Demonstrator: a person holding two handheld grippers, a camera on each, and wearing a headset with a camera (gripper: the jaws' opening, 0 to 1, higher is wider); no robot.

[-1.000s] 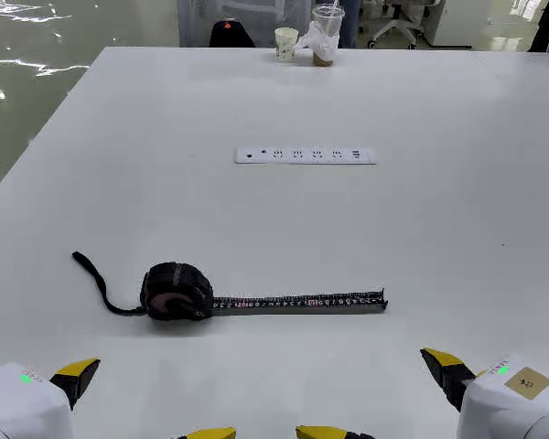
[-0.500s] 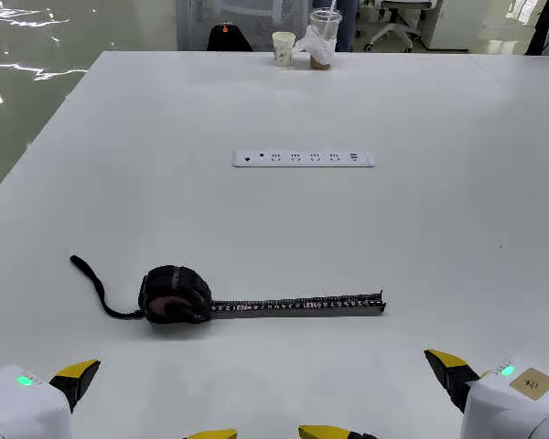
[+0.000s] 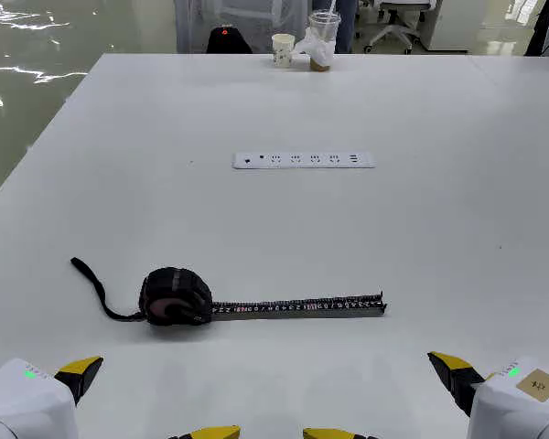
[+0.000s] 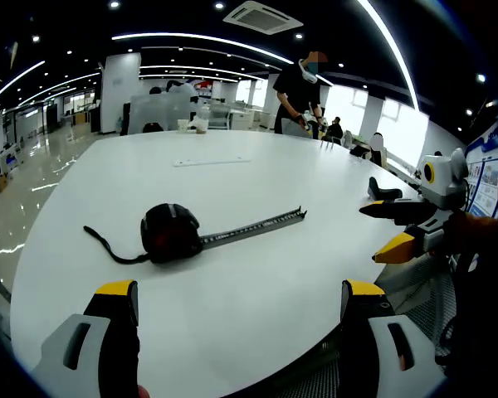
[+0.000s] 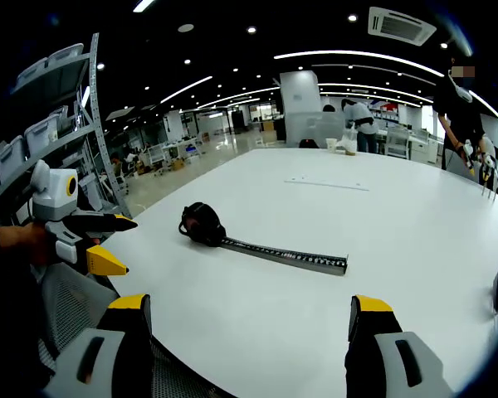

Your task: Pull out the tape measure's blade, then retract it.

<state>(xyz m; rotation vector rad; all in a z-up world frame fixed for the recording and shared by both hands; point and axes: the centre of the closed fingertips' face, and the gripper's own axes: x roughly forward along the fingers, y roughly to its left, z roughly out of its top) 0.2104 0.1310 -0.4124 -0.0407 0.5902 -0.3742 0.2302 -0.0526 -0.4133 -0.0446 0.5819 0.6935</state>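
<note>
**A:** Since a second ago nothing on the table shifts. Only our head dips, so both grippers sit lower in the picture.

**B:** In the head view we see the tape measure near us, left of middle. Its blade is drawn out flat to the right and its strap trails left. The left gripper and right gripper hover at the near edge, both spread wide, holding nothing, apart from the tape measure.

**A:** The left gripper view agrees: our jaws gape, with the tape measure ahead.

**B:** The right gripper view shows the same, with the blade's tip nearer.

**A:** So we judge the pull-out done and the retracting still to do. One gripper must pin the tape measure while the other eases the blade home.

**B:** We have ample room. The power strip and cups are well apart, and we mind only the near edge.
</note>
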